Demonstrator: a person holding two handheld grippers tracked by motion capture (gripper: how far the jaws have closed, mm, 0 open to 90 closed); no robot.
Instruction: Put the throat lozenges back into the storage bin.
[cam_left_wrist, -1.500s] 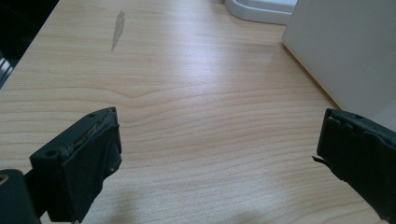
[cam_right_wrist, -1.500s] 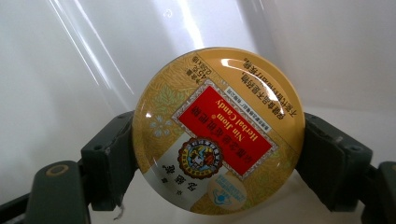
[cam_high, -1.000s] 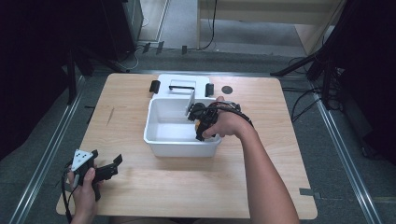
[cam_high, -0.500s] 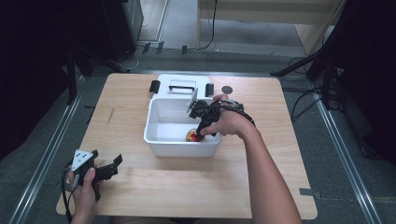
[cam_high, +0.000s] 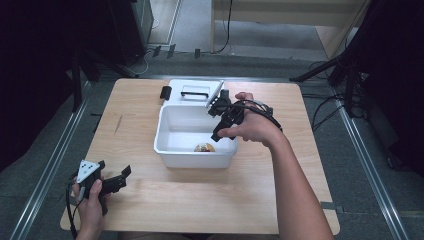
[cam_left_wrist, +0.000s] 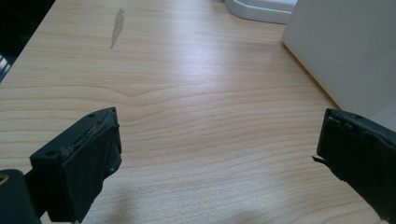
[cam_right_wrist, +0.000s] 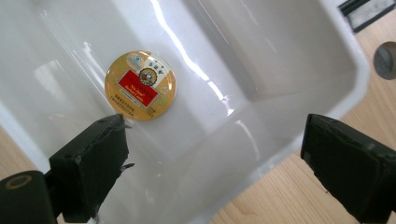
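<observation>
A round gold tin with a red label (cam_right_wrist: 140, 86) lies flat on the bottom of the white bin (cam_high: 172, 155), near its front right corner (cam_high: 204, 147). My right gripper (cam_high: 219, 122) hovers over the bin's right rim, open, with nothing between its jaws (cam_right_wrist: 215, 172). My left gripper (cam_high: 117, 181) rests low over the table's front left corner, open and empty (cam_left_wrist: 217, 149). The bin's white side wall (cam_left_wrist: 345, 51) stands to the right in the left gripper view.
The bin's white lid (cam_high: 196, 92) with a black handle lies behind the bin. A small black block (cam_high: 165, 92) sits left of the lid. A dark round disc (cam_right_wrist: 385, 59) lies on the wood beyond the bin. A grey smear (cam_left_wrist: 117, 28) marks the tabletop.
The right gripper has let go of the gold tin, which now lies on the bin's floor, and has lifted back toward the bin's right rim. The left gripper has not moved.
</observation>
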